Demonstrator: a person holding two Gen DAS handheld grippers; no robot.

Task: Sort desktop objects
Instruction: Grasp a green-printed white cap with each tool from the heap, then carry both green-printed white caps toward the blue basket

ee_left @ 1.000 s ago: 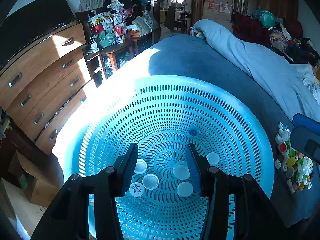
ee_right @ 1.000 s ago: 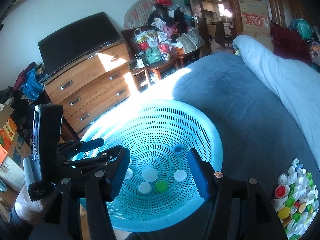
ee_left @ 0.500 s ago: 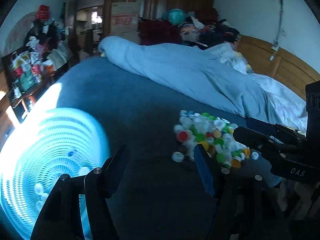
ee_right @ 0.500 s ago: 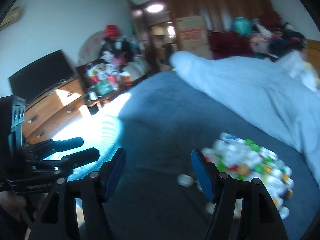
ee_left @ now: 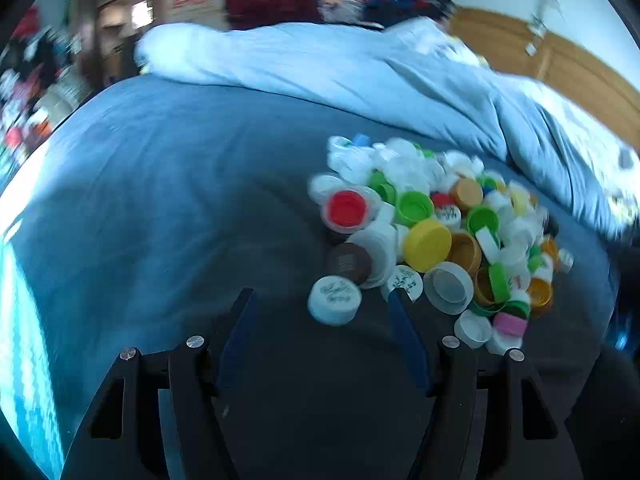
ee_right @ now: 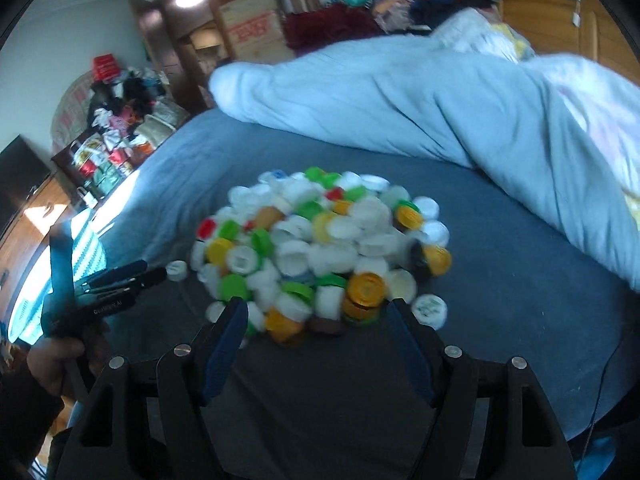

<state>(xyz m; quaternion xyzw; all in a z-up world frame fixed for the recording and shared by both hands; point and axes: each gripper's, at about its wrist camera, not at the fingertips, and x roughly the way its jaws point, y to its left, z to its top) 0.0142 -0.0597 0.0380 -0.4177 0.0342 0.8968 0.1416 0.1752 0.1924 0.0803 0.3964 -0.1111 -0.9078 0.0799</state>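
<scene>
- Since the earlier frames both of your grippers have swung away from the perforated blue basket [ee_left: 24, 320], which then filled both views, and over to the heap of bottle caps [ee_left: 436, 224]; the basket now shows only as a sunlit sliver at the left edge.
- Your left gripper [ee_left: 322, 312] has its fingers apart and empty, angled down at the near edge of the heap, with a lone white cap with writing on its top [ee_left: 335, 299] lying between the fingertips but not touched.
- Your right gripper [ee_right: 314, 312] also stands wide apart with nothing held; its fingertips frame the near rim of the heap, where an orange ribbed cap [ee_right: 366, 290] and a brown cap [ee_right: 326, 326] lie.
- The caps sit on the dark blue bed sheet [ee_left: 180, 184], just in front of the bunched pale duvet [ee_right: 400, 96].
- Expect these caps to be very light, rigid plastic with smooth tops and ribbed sides, so they probably skid or flip if you nudge them.
- Take one across its ribbed sidewall, with a finger on each side, rather than by its flat top.
- The sheet is soft and will likely give, so press down little.
- Pick loose caps at the edge first; those deep in the heap overlap and may drag neighbours along.
</scene>
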